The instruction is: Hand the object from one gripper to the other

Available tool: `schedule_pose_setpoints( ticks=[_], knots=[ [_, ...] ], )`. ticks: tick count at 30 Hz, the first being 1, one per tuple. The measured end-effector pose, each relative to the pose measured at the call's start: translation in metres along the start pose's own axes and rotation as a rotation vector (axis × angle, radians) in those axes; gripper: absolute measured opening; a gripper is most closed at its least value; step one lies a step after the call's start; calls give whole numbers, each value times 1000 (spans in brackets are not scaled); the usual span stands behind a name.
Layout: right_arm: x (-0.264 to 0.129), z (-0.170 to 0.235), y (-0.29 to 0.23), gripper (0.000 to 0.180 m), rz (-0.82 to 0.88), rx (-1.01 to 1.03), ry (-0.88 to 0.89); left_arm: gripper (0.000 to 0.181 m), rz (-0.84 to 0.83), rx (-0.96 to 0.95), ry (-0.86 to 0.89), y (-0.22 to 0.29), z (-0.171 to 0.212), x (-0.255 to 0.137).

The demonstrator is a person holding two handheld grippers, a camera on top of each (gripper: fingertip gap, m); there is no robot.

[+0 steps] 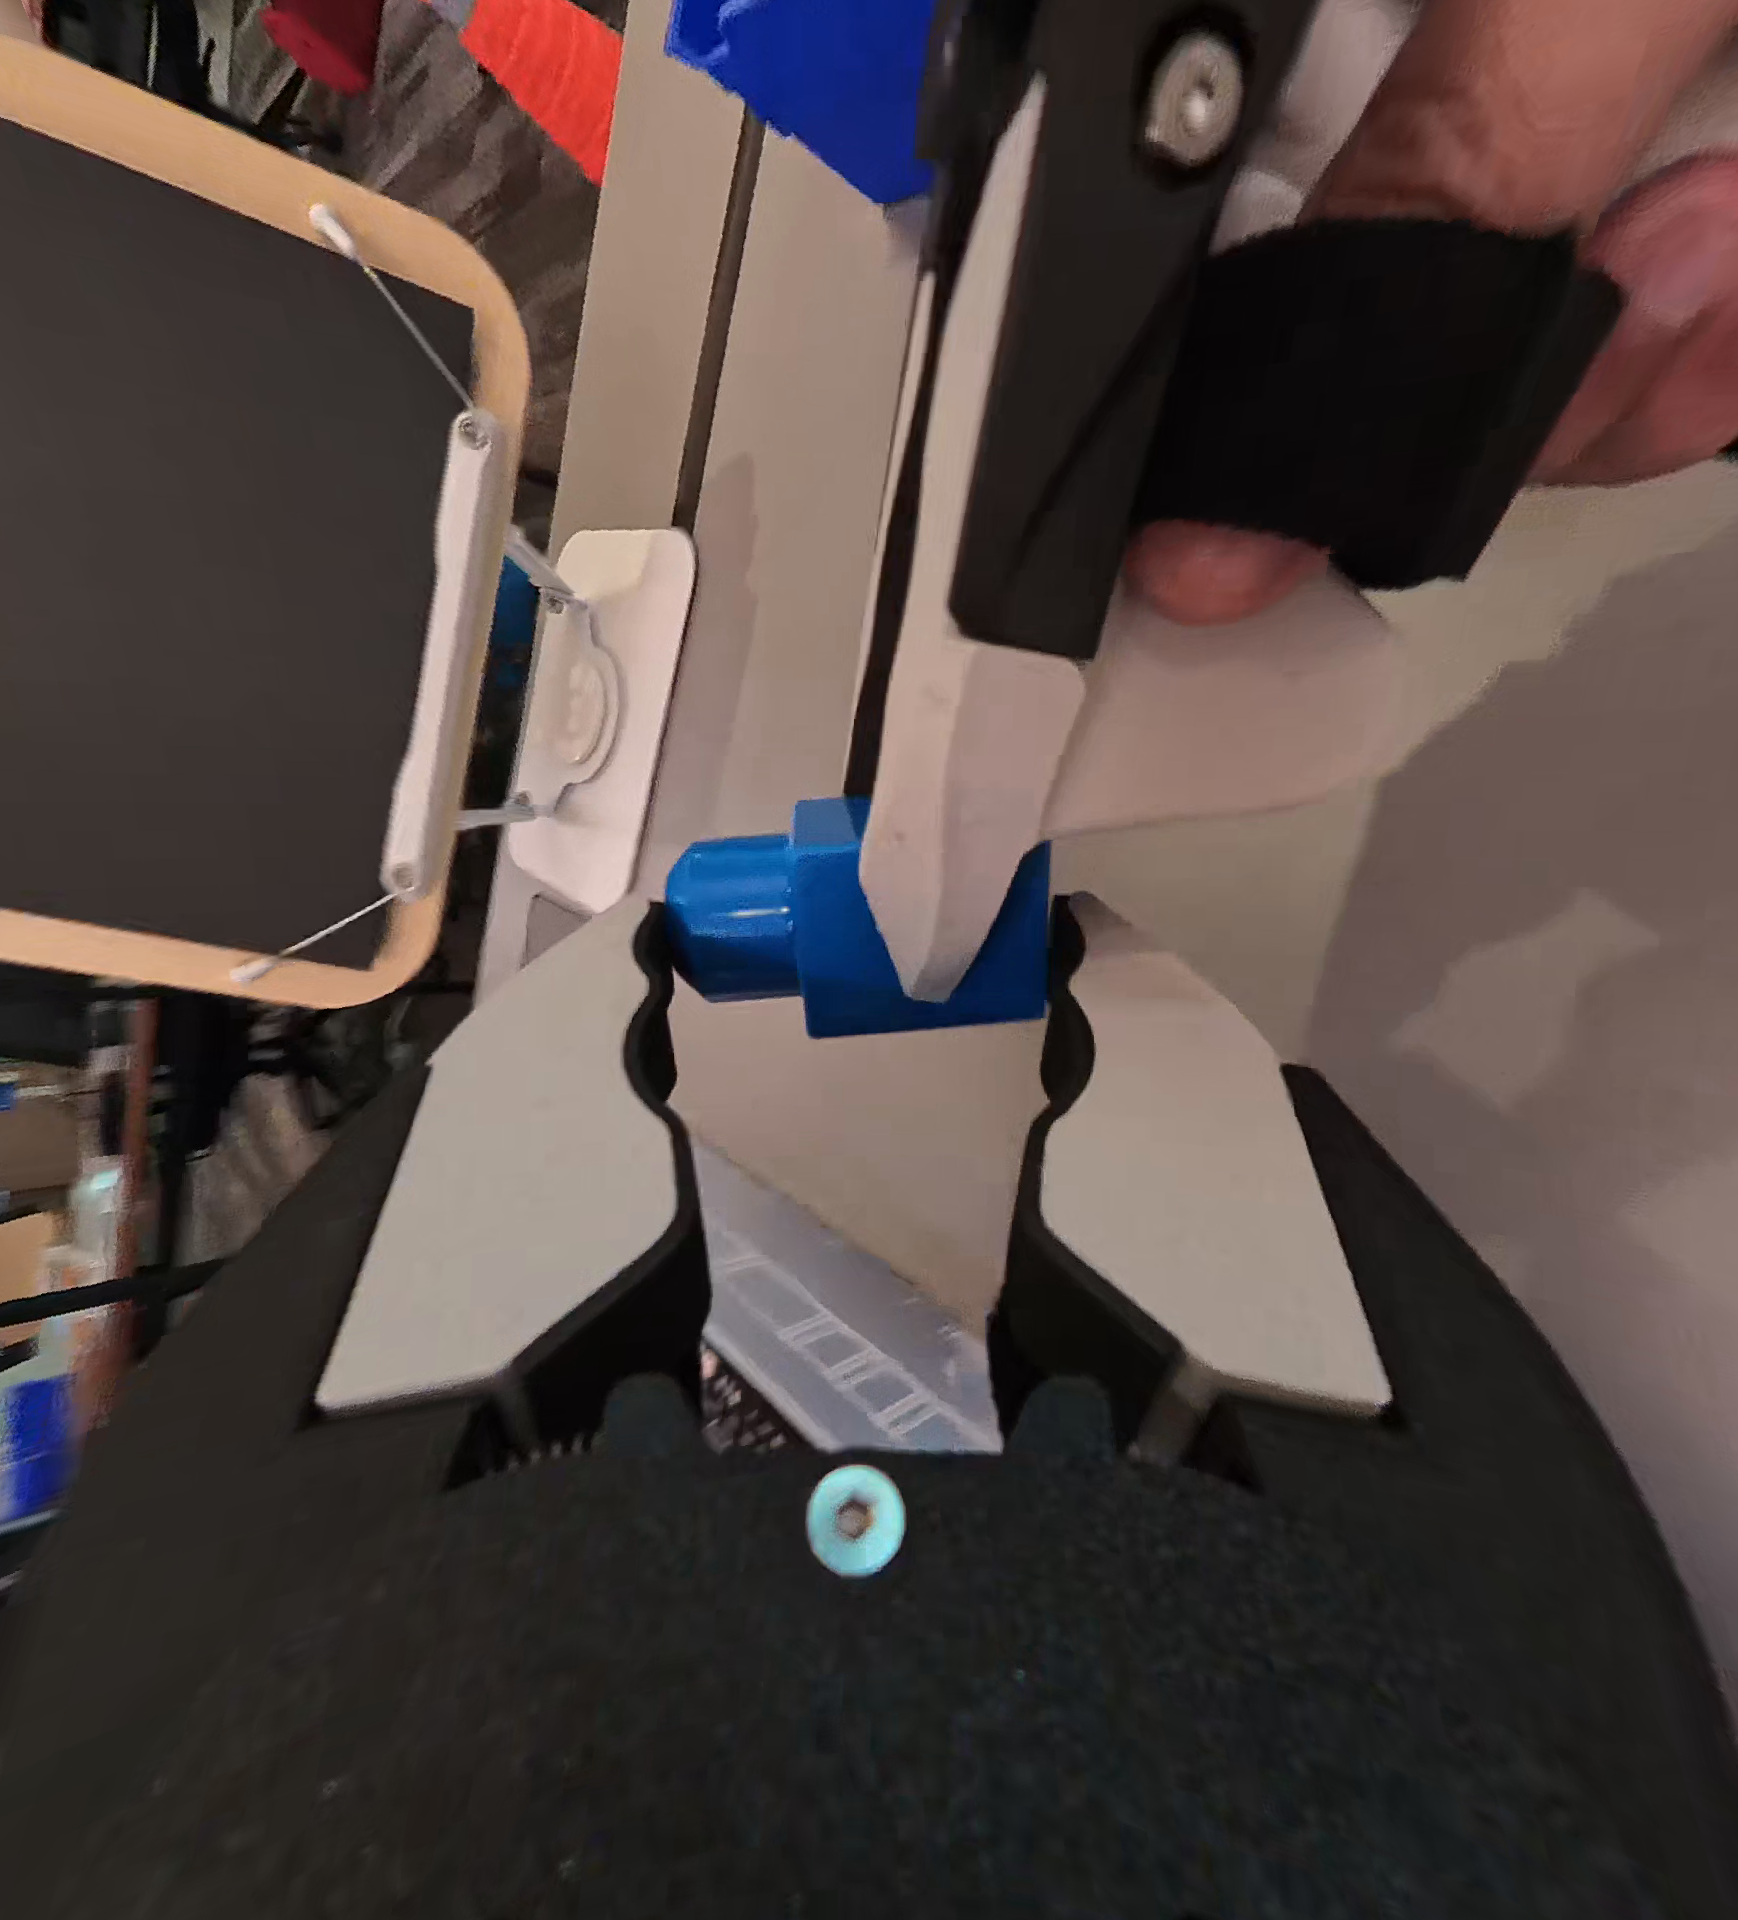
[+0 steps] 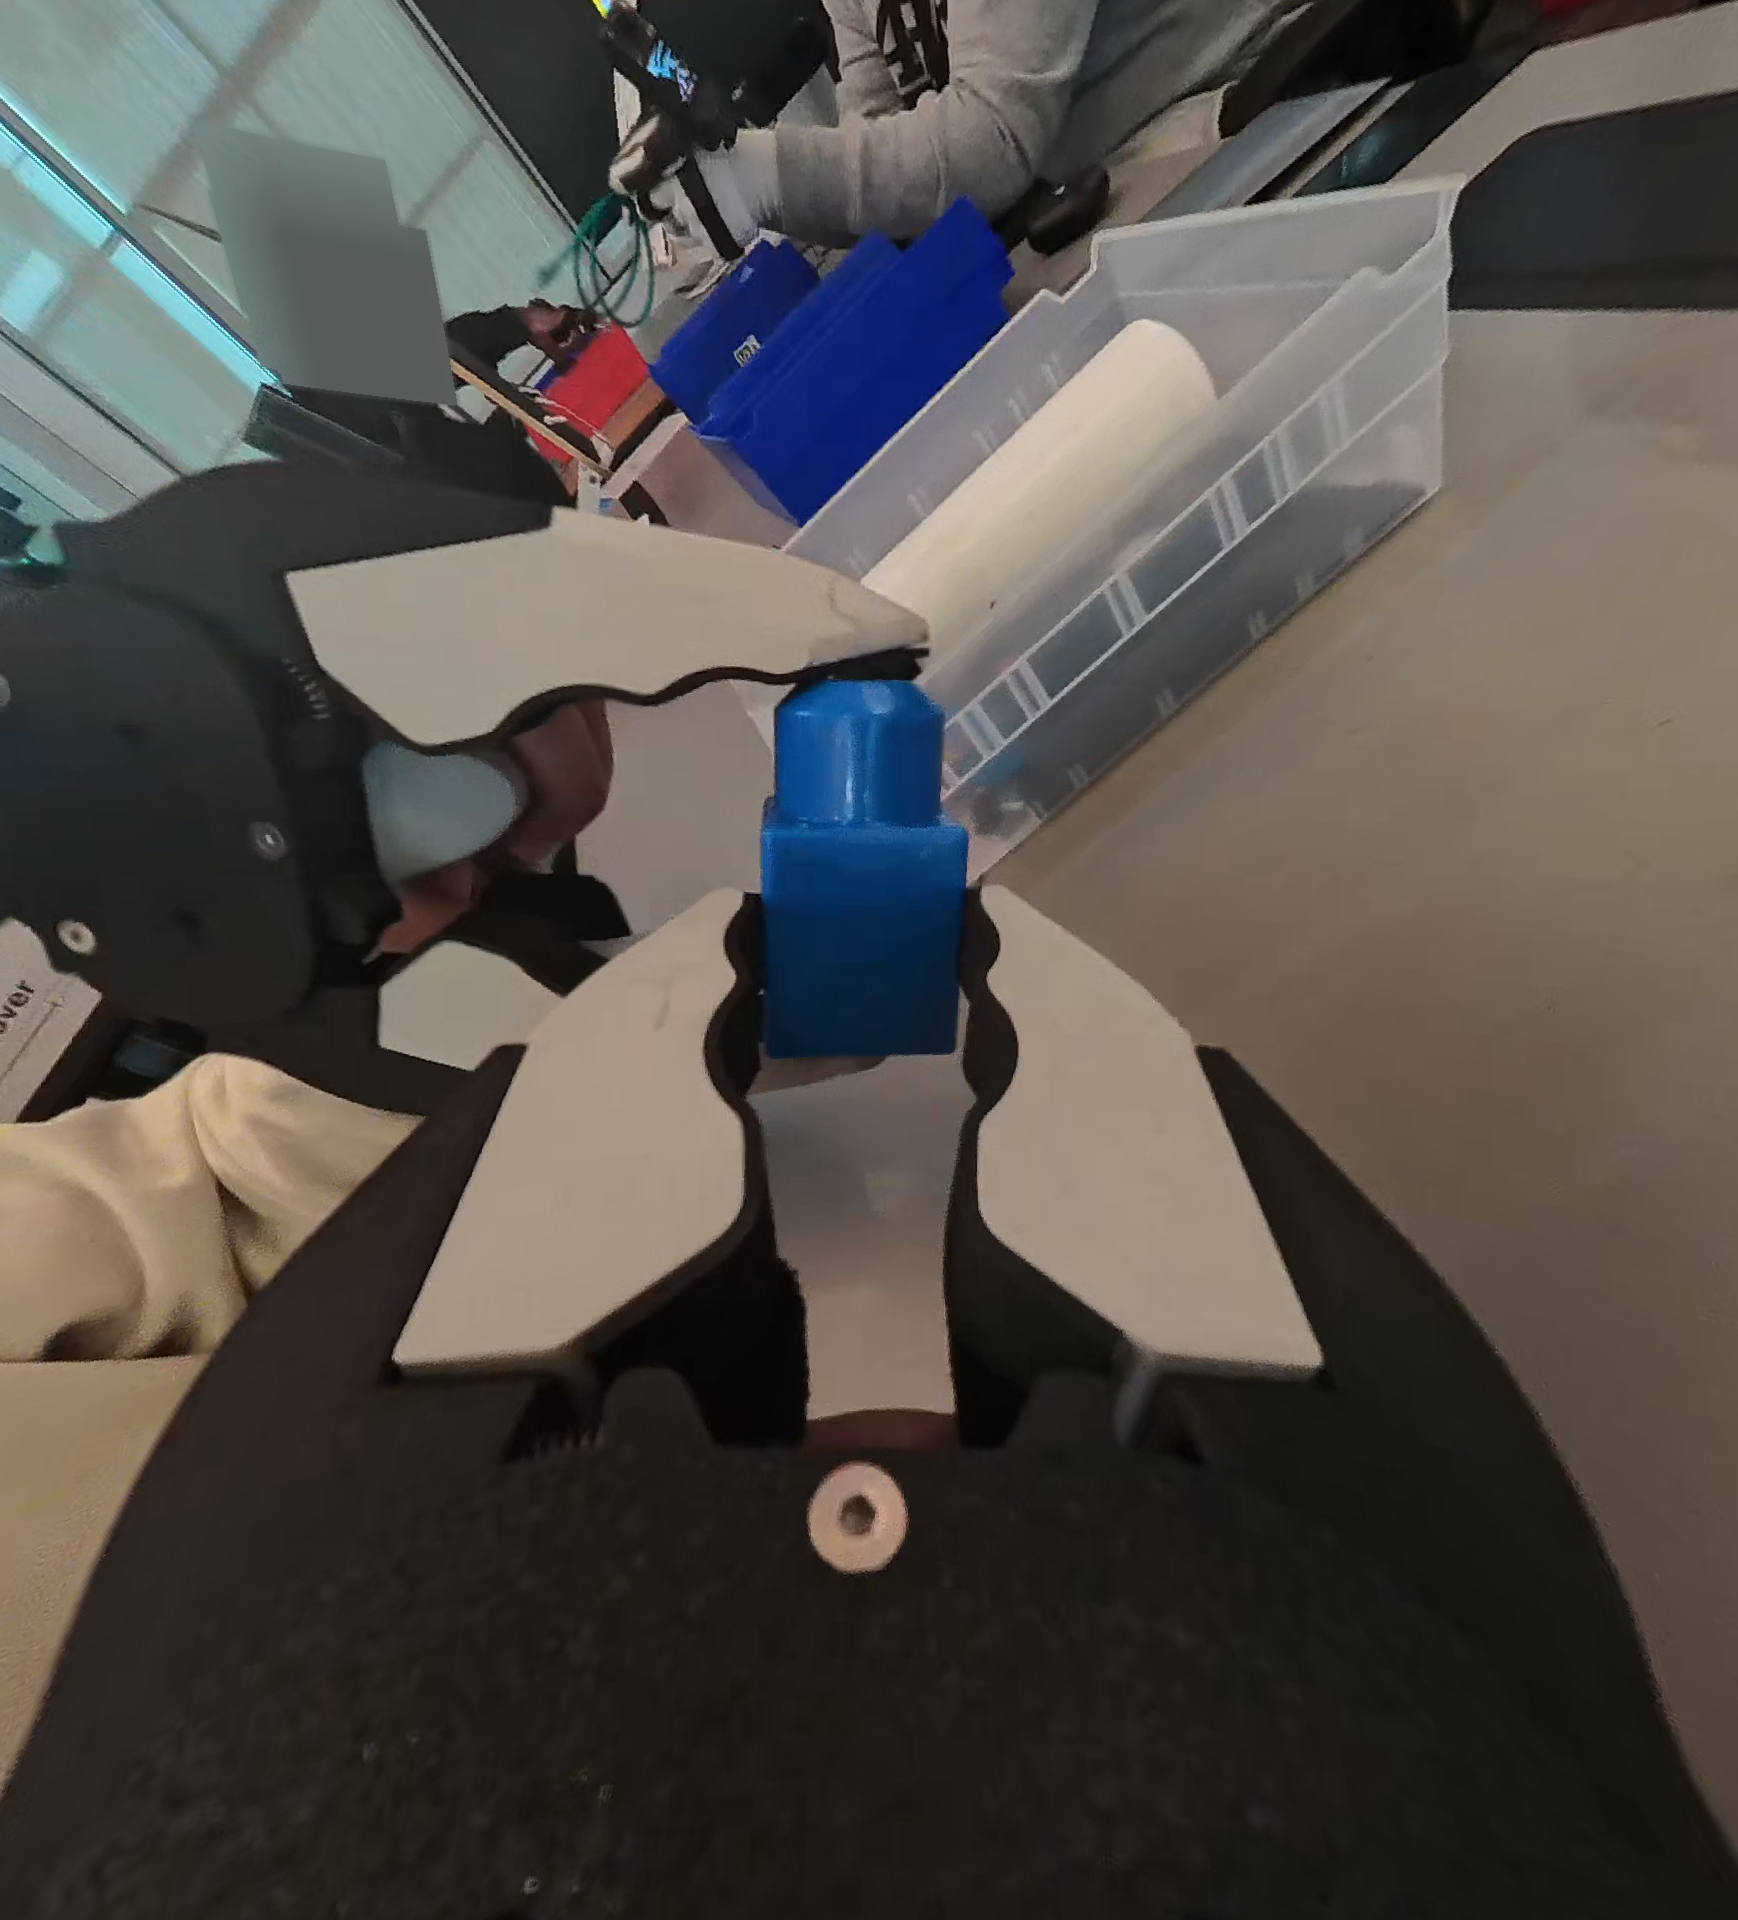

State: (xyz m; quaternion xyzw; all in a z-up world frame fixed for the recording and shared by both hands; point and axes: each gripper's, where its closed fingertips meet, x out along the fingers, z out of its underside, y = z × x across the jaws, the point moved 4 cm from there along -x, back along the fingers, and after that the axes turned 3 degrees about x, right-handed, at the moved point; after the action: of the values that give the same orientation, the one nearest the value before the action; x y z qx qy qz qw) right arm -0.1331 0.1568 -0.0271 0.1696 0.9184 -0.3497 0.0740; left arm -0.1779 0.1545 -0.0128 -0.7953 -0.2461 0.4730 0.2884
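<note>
A blue block (image 2: 860, 935), a cube with a round stud on one end, hangs in the air between both grippers. My right gripper (image 2: 860, 904) is shut on the cube's two sides, stud pointing up. My left gripper (image 1: 857, 925) spans the block end to end, one pad on the stud tip and one on the cube's base, so it is shut on the block (image 1: 740, 930) too. In the right wrist view the left gripper's upper finger (image 2: 636, 623) rests on the stud top; its lower fingertip is hidden. The right gripper's finger (image 1: 948, 831) crosses the cube in the left wrist view.
A clear plastic bin (image 2: 1364, 312) holding a white roll (image 2: 1052, 468) stands on the grey table (image 2: 1467, 935) behind the block. Blue bins (image 2: 844, 343) and a seated person in grey lie beyond. A wood-framed black board (image 1: 169, 571) is at the left. My two grippers' fingertips are within a few centimetres of each other.
</note>
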Motion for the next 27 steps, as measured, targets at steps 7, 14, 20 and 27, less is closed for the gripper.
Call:
schedule_pose_setpoints(
  ticks=[7, 14, 20, 27],
  knots=[
    [-23, -14, 9, 36, 22, -196, 97, 73, 341, -485, 278, -19, 2, -17],
    [-38, -26, -11, 36, -450, -16, 451, 57, 633, -773, 646, -26, -15, -30],
    [-31, -22, -18, 36, -439, -85, 491, 56, 709, -833, 658, -17, -16, -15],
    [-28, -20, -17, 36, -405, -105, 450, 36, 757, -837, 710, -15, -19, -16]
  ],
)
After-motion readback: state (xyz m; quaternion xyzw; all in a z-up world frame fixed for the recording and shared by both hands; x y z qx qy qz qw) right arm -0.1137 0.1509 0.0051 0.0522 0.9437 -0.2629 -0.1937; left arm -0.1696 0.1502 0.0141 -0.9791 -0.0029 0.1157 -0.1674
